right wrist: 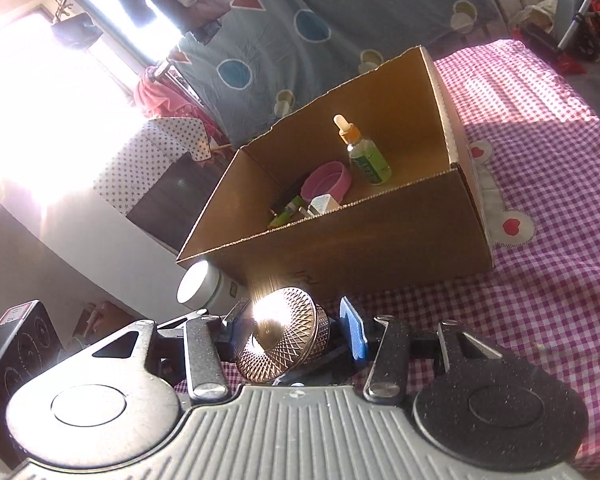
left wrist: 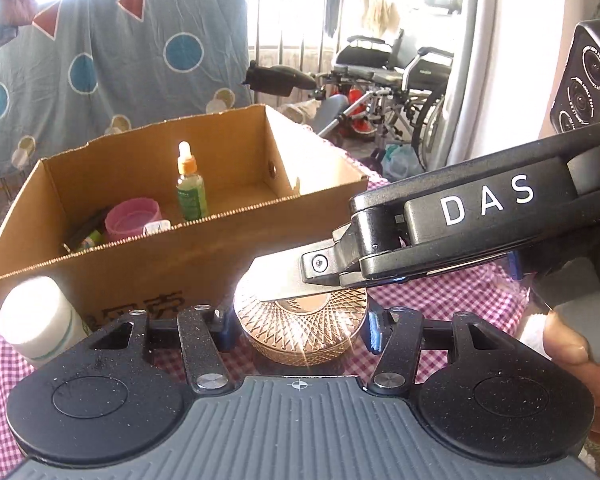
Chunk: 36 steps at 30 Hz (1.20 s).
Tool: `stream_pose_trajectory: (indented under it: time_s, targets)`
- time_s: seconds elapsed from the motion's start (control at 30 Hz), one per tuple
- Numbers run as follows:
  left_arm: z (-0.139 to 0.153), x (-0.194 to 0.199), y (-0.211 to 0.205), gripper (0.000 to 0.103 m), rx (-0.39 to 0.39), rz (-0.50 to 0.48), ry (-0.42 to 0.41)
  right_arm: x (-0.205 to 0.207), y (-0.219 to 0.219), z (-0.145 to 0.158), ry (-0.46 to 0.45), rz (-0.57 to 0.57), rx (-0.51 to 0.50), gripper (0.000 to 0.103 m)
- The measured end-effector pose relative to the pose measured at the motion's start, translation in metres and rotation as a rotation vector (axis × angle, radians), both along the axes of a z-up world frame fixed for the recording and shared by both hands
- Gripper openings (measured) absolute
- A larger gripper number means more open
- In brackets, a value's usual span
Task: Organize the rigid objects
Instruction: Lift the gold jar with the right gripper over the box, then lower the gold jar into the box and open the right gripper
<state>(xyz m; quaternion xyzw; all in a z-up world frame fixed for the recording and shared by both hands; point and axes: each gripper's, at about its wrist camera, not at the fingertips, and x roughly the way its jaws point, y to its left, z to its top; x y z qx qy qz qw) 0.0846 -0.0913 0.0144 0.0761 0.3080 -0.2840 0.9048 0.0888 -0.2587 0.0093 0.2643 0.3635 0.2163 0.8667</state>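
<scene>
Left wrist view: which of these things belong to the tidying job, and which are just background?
Job:
round metal tin, gripped by both grippers
cardboard box
dropper bottle in the box
pink cup in the box
white bottle beside the box

Background:
wheelchair
patterned blue sheet
checked tablecloth

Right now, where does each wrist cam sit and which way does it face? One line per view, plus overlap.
Left wrist: rides the left gripper, looks forward and down at the bronze tin between its fingers, cardboard box behind; the right gripper crosses in, a thumb at the edge.
Right wrist: rides the right gripper, looks down at the tin tilted between its fingers, box beyond; no hand visible.
Shared: tin, box, dropper bottle, pink lid, white bottle, checked cloth.
</scene>
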Motion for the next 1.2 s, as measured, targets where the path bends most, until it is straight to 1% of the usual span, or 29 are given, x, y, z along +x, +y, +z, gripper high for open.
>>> stream_pose_trajectory:
  time_s: [0.17,0.23,0.33,0.37,0.43,0.5,0.53,0.57,0.63,0.77,0.93,1.07,1.2]
  targets:
    - [0.042,0.019,0.005,0.056,-0.053,0.053,-0.058,0.024,0.008,0.049,-0.103,0.054,-0.042,0.051]
    - [0.054,0.03,0.004,0.056,-0.058,0.073,-0.066,0.039,0.009,0.061,-0.118,0.073,-0.047,0.051]
    - [0.061,0.055,0.0,0.056,-0.082,0.098,-0.039,0.075,0.008,0.075,-0.107,0.102,-0.06,0.051]
    - [0.062,0.069,-0.002,0.056,-0.09,0.113,-0.005,0.085,0.008,0.076,-0.094,0.109,-0.064,0.051]
    - [0.059,0.089,-0.005,0.056,-0.107,0.129,0.052,0.112,0.007,0.072,-0.046,0.131,-0.076,0.051]
    - [0.049,0.11,-0.004,0.056,-0.12,0.151,0.127,0.138,0.008,0.065,0.01,0.147,-0.09,0.051]
    - [0.045,0.118,-0.004,0.056,-0.122,0.161,0.152,0.15,0.007,0.06,0.043,0.154,-0.092,0.051]
    - [0.039,0.128,-0.005,0.056,-0.12,0.176,0.186,0.161,0.007,0.054,0.073,0.16,-0.094,0.051]
    - [0.028,0.139,-0.007,0.056,-0.108,0.188,0.228,0.182,0.008,0.041,0.138,0.172,-0.103,0.052]
    - [0.007,0.161,-0.005,0.056,-0.102,0.209,0.332,0.207,0.012,0.019,0.217,0.197,-0.141,0.052]
    - [-0.01,0.169,-0.004,0.056,-0.071,0.228,0.388,0.22,0.02,0.002,0.258,0.228,-0.186,0.052]
    - [-0.017,0.172,0.001,0.057,-0.078,0.248,0.442,0.22,0.025,-0.005,0.264,0.252,-0.23,0.052]
    - [-0.017,0.171,0.001,0.059,-0.083,0.249,0.437,0.22,0.027,-0.01,0.271,0.251,-0.267,0.051]
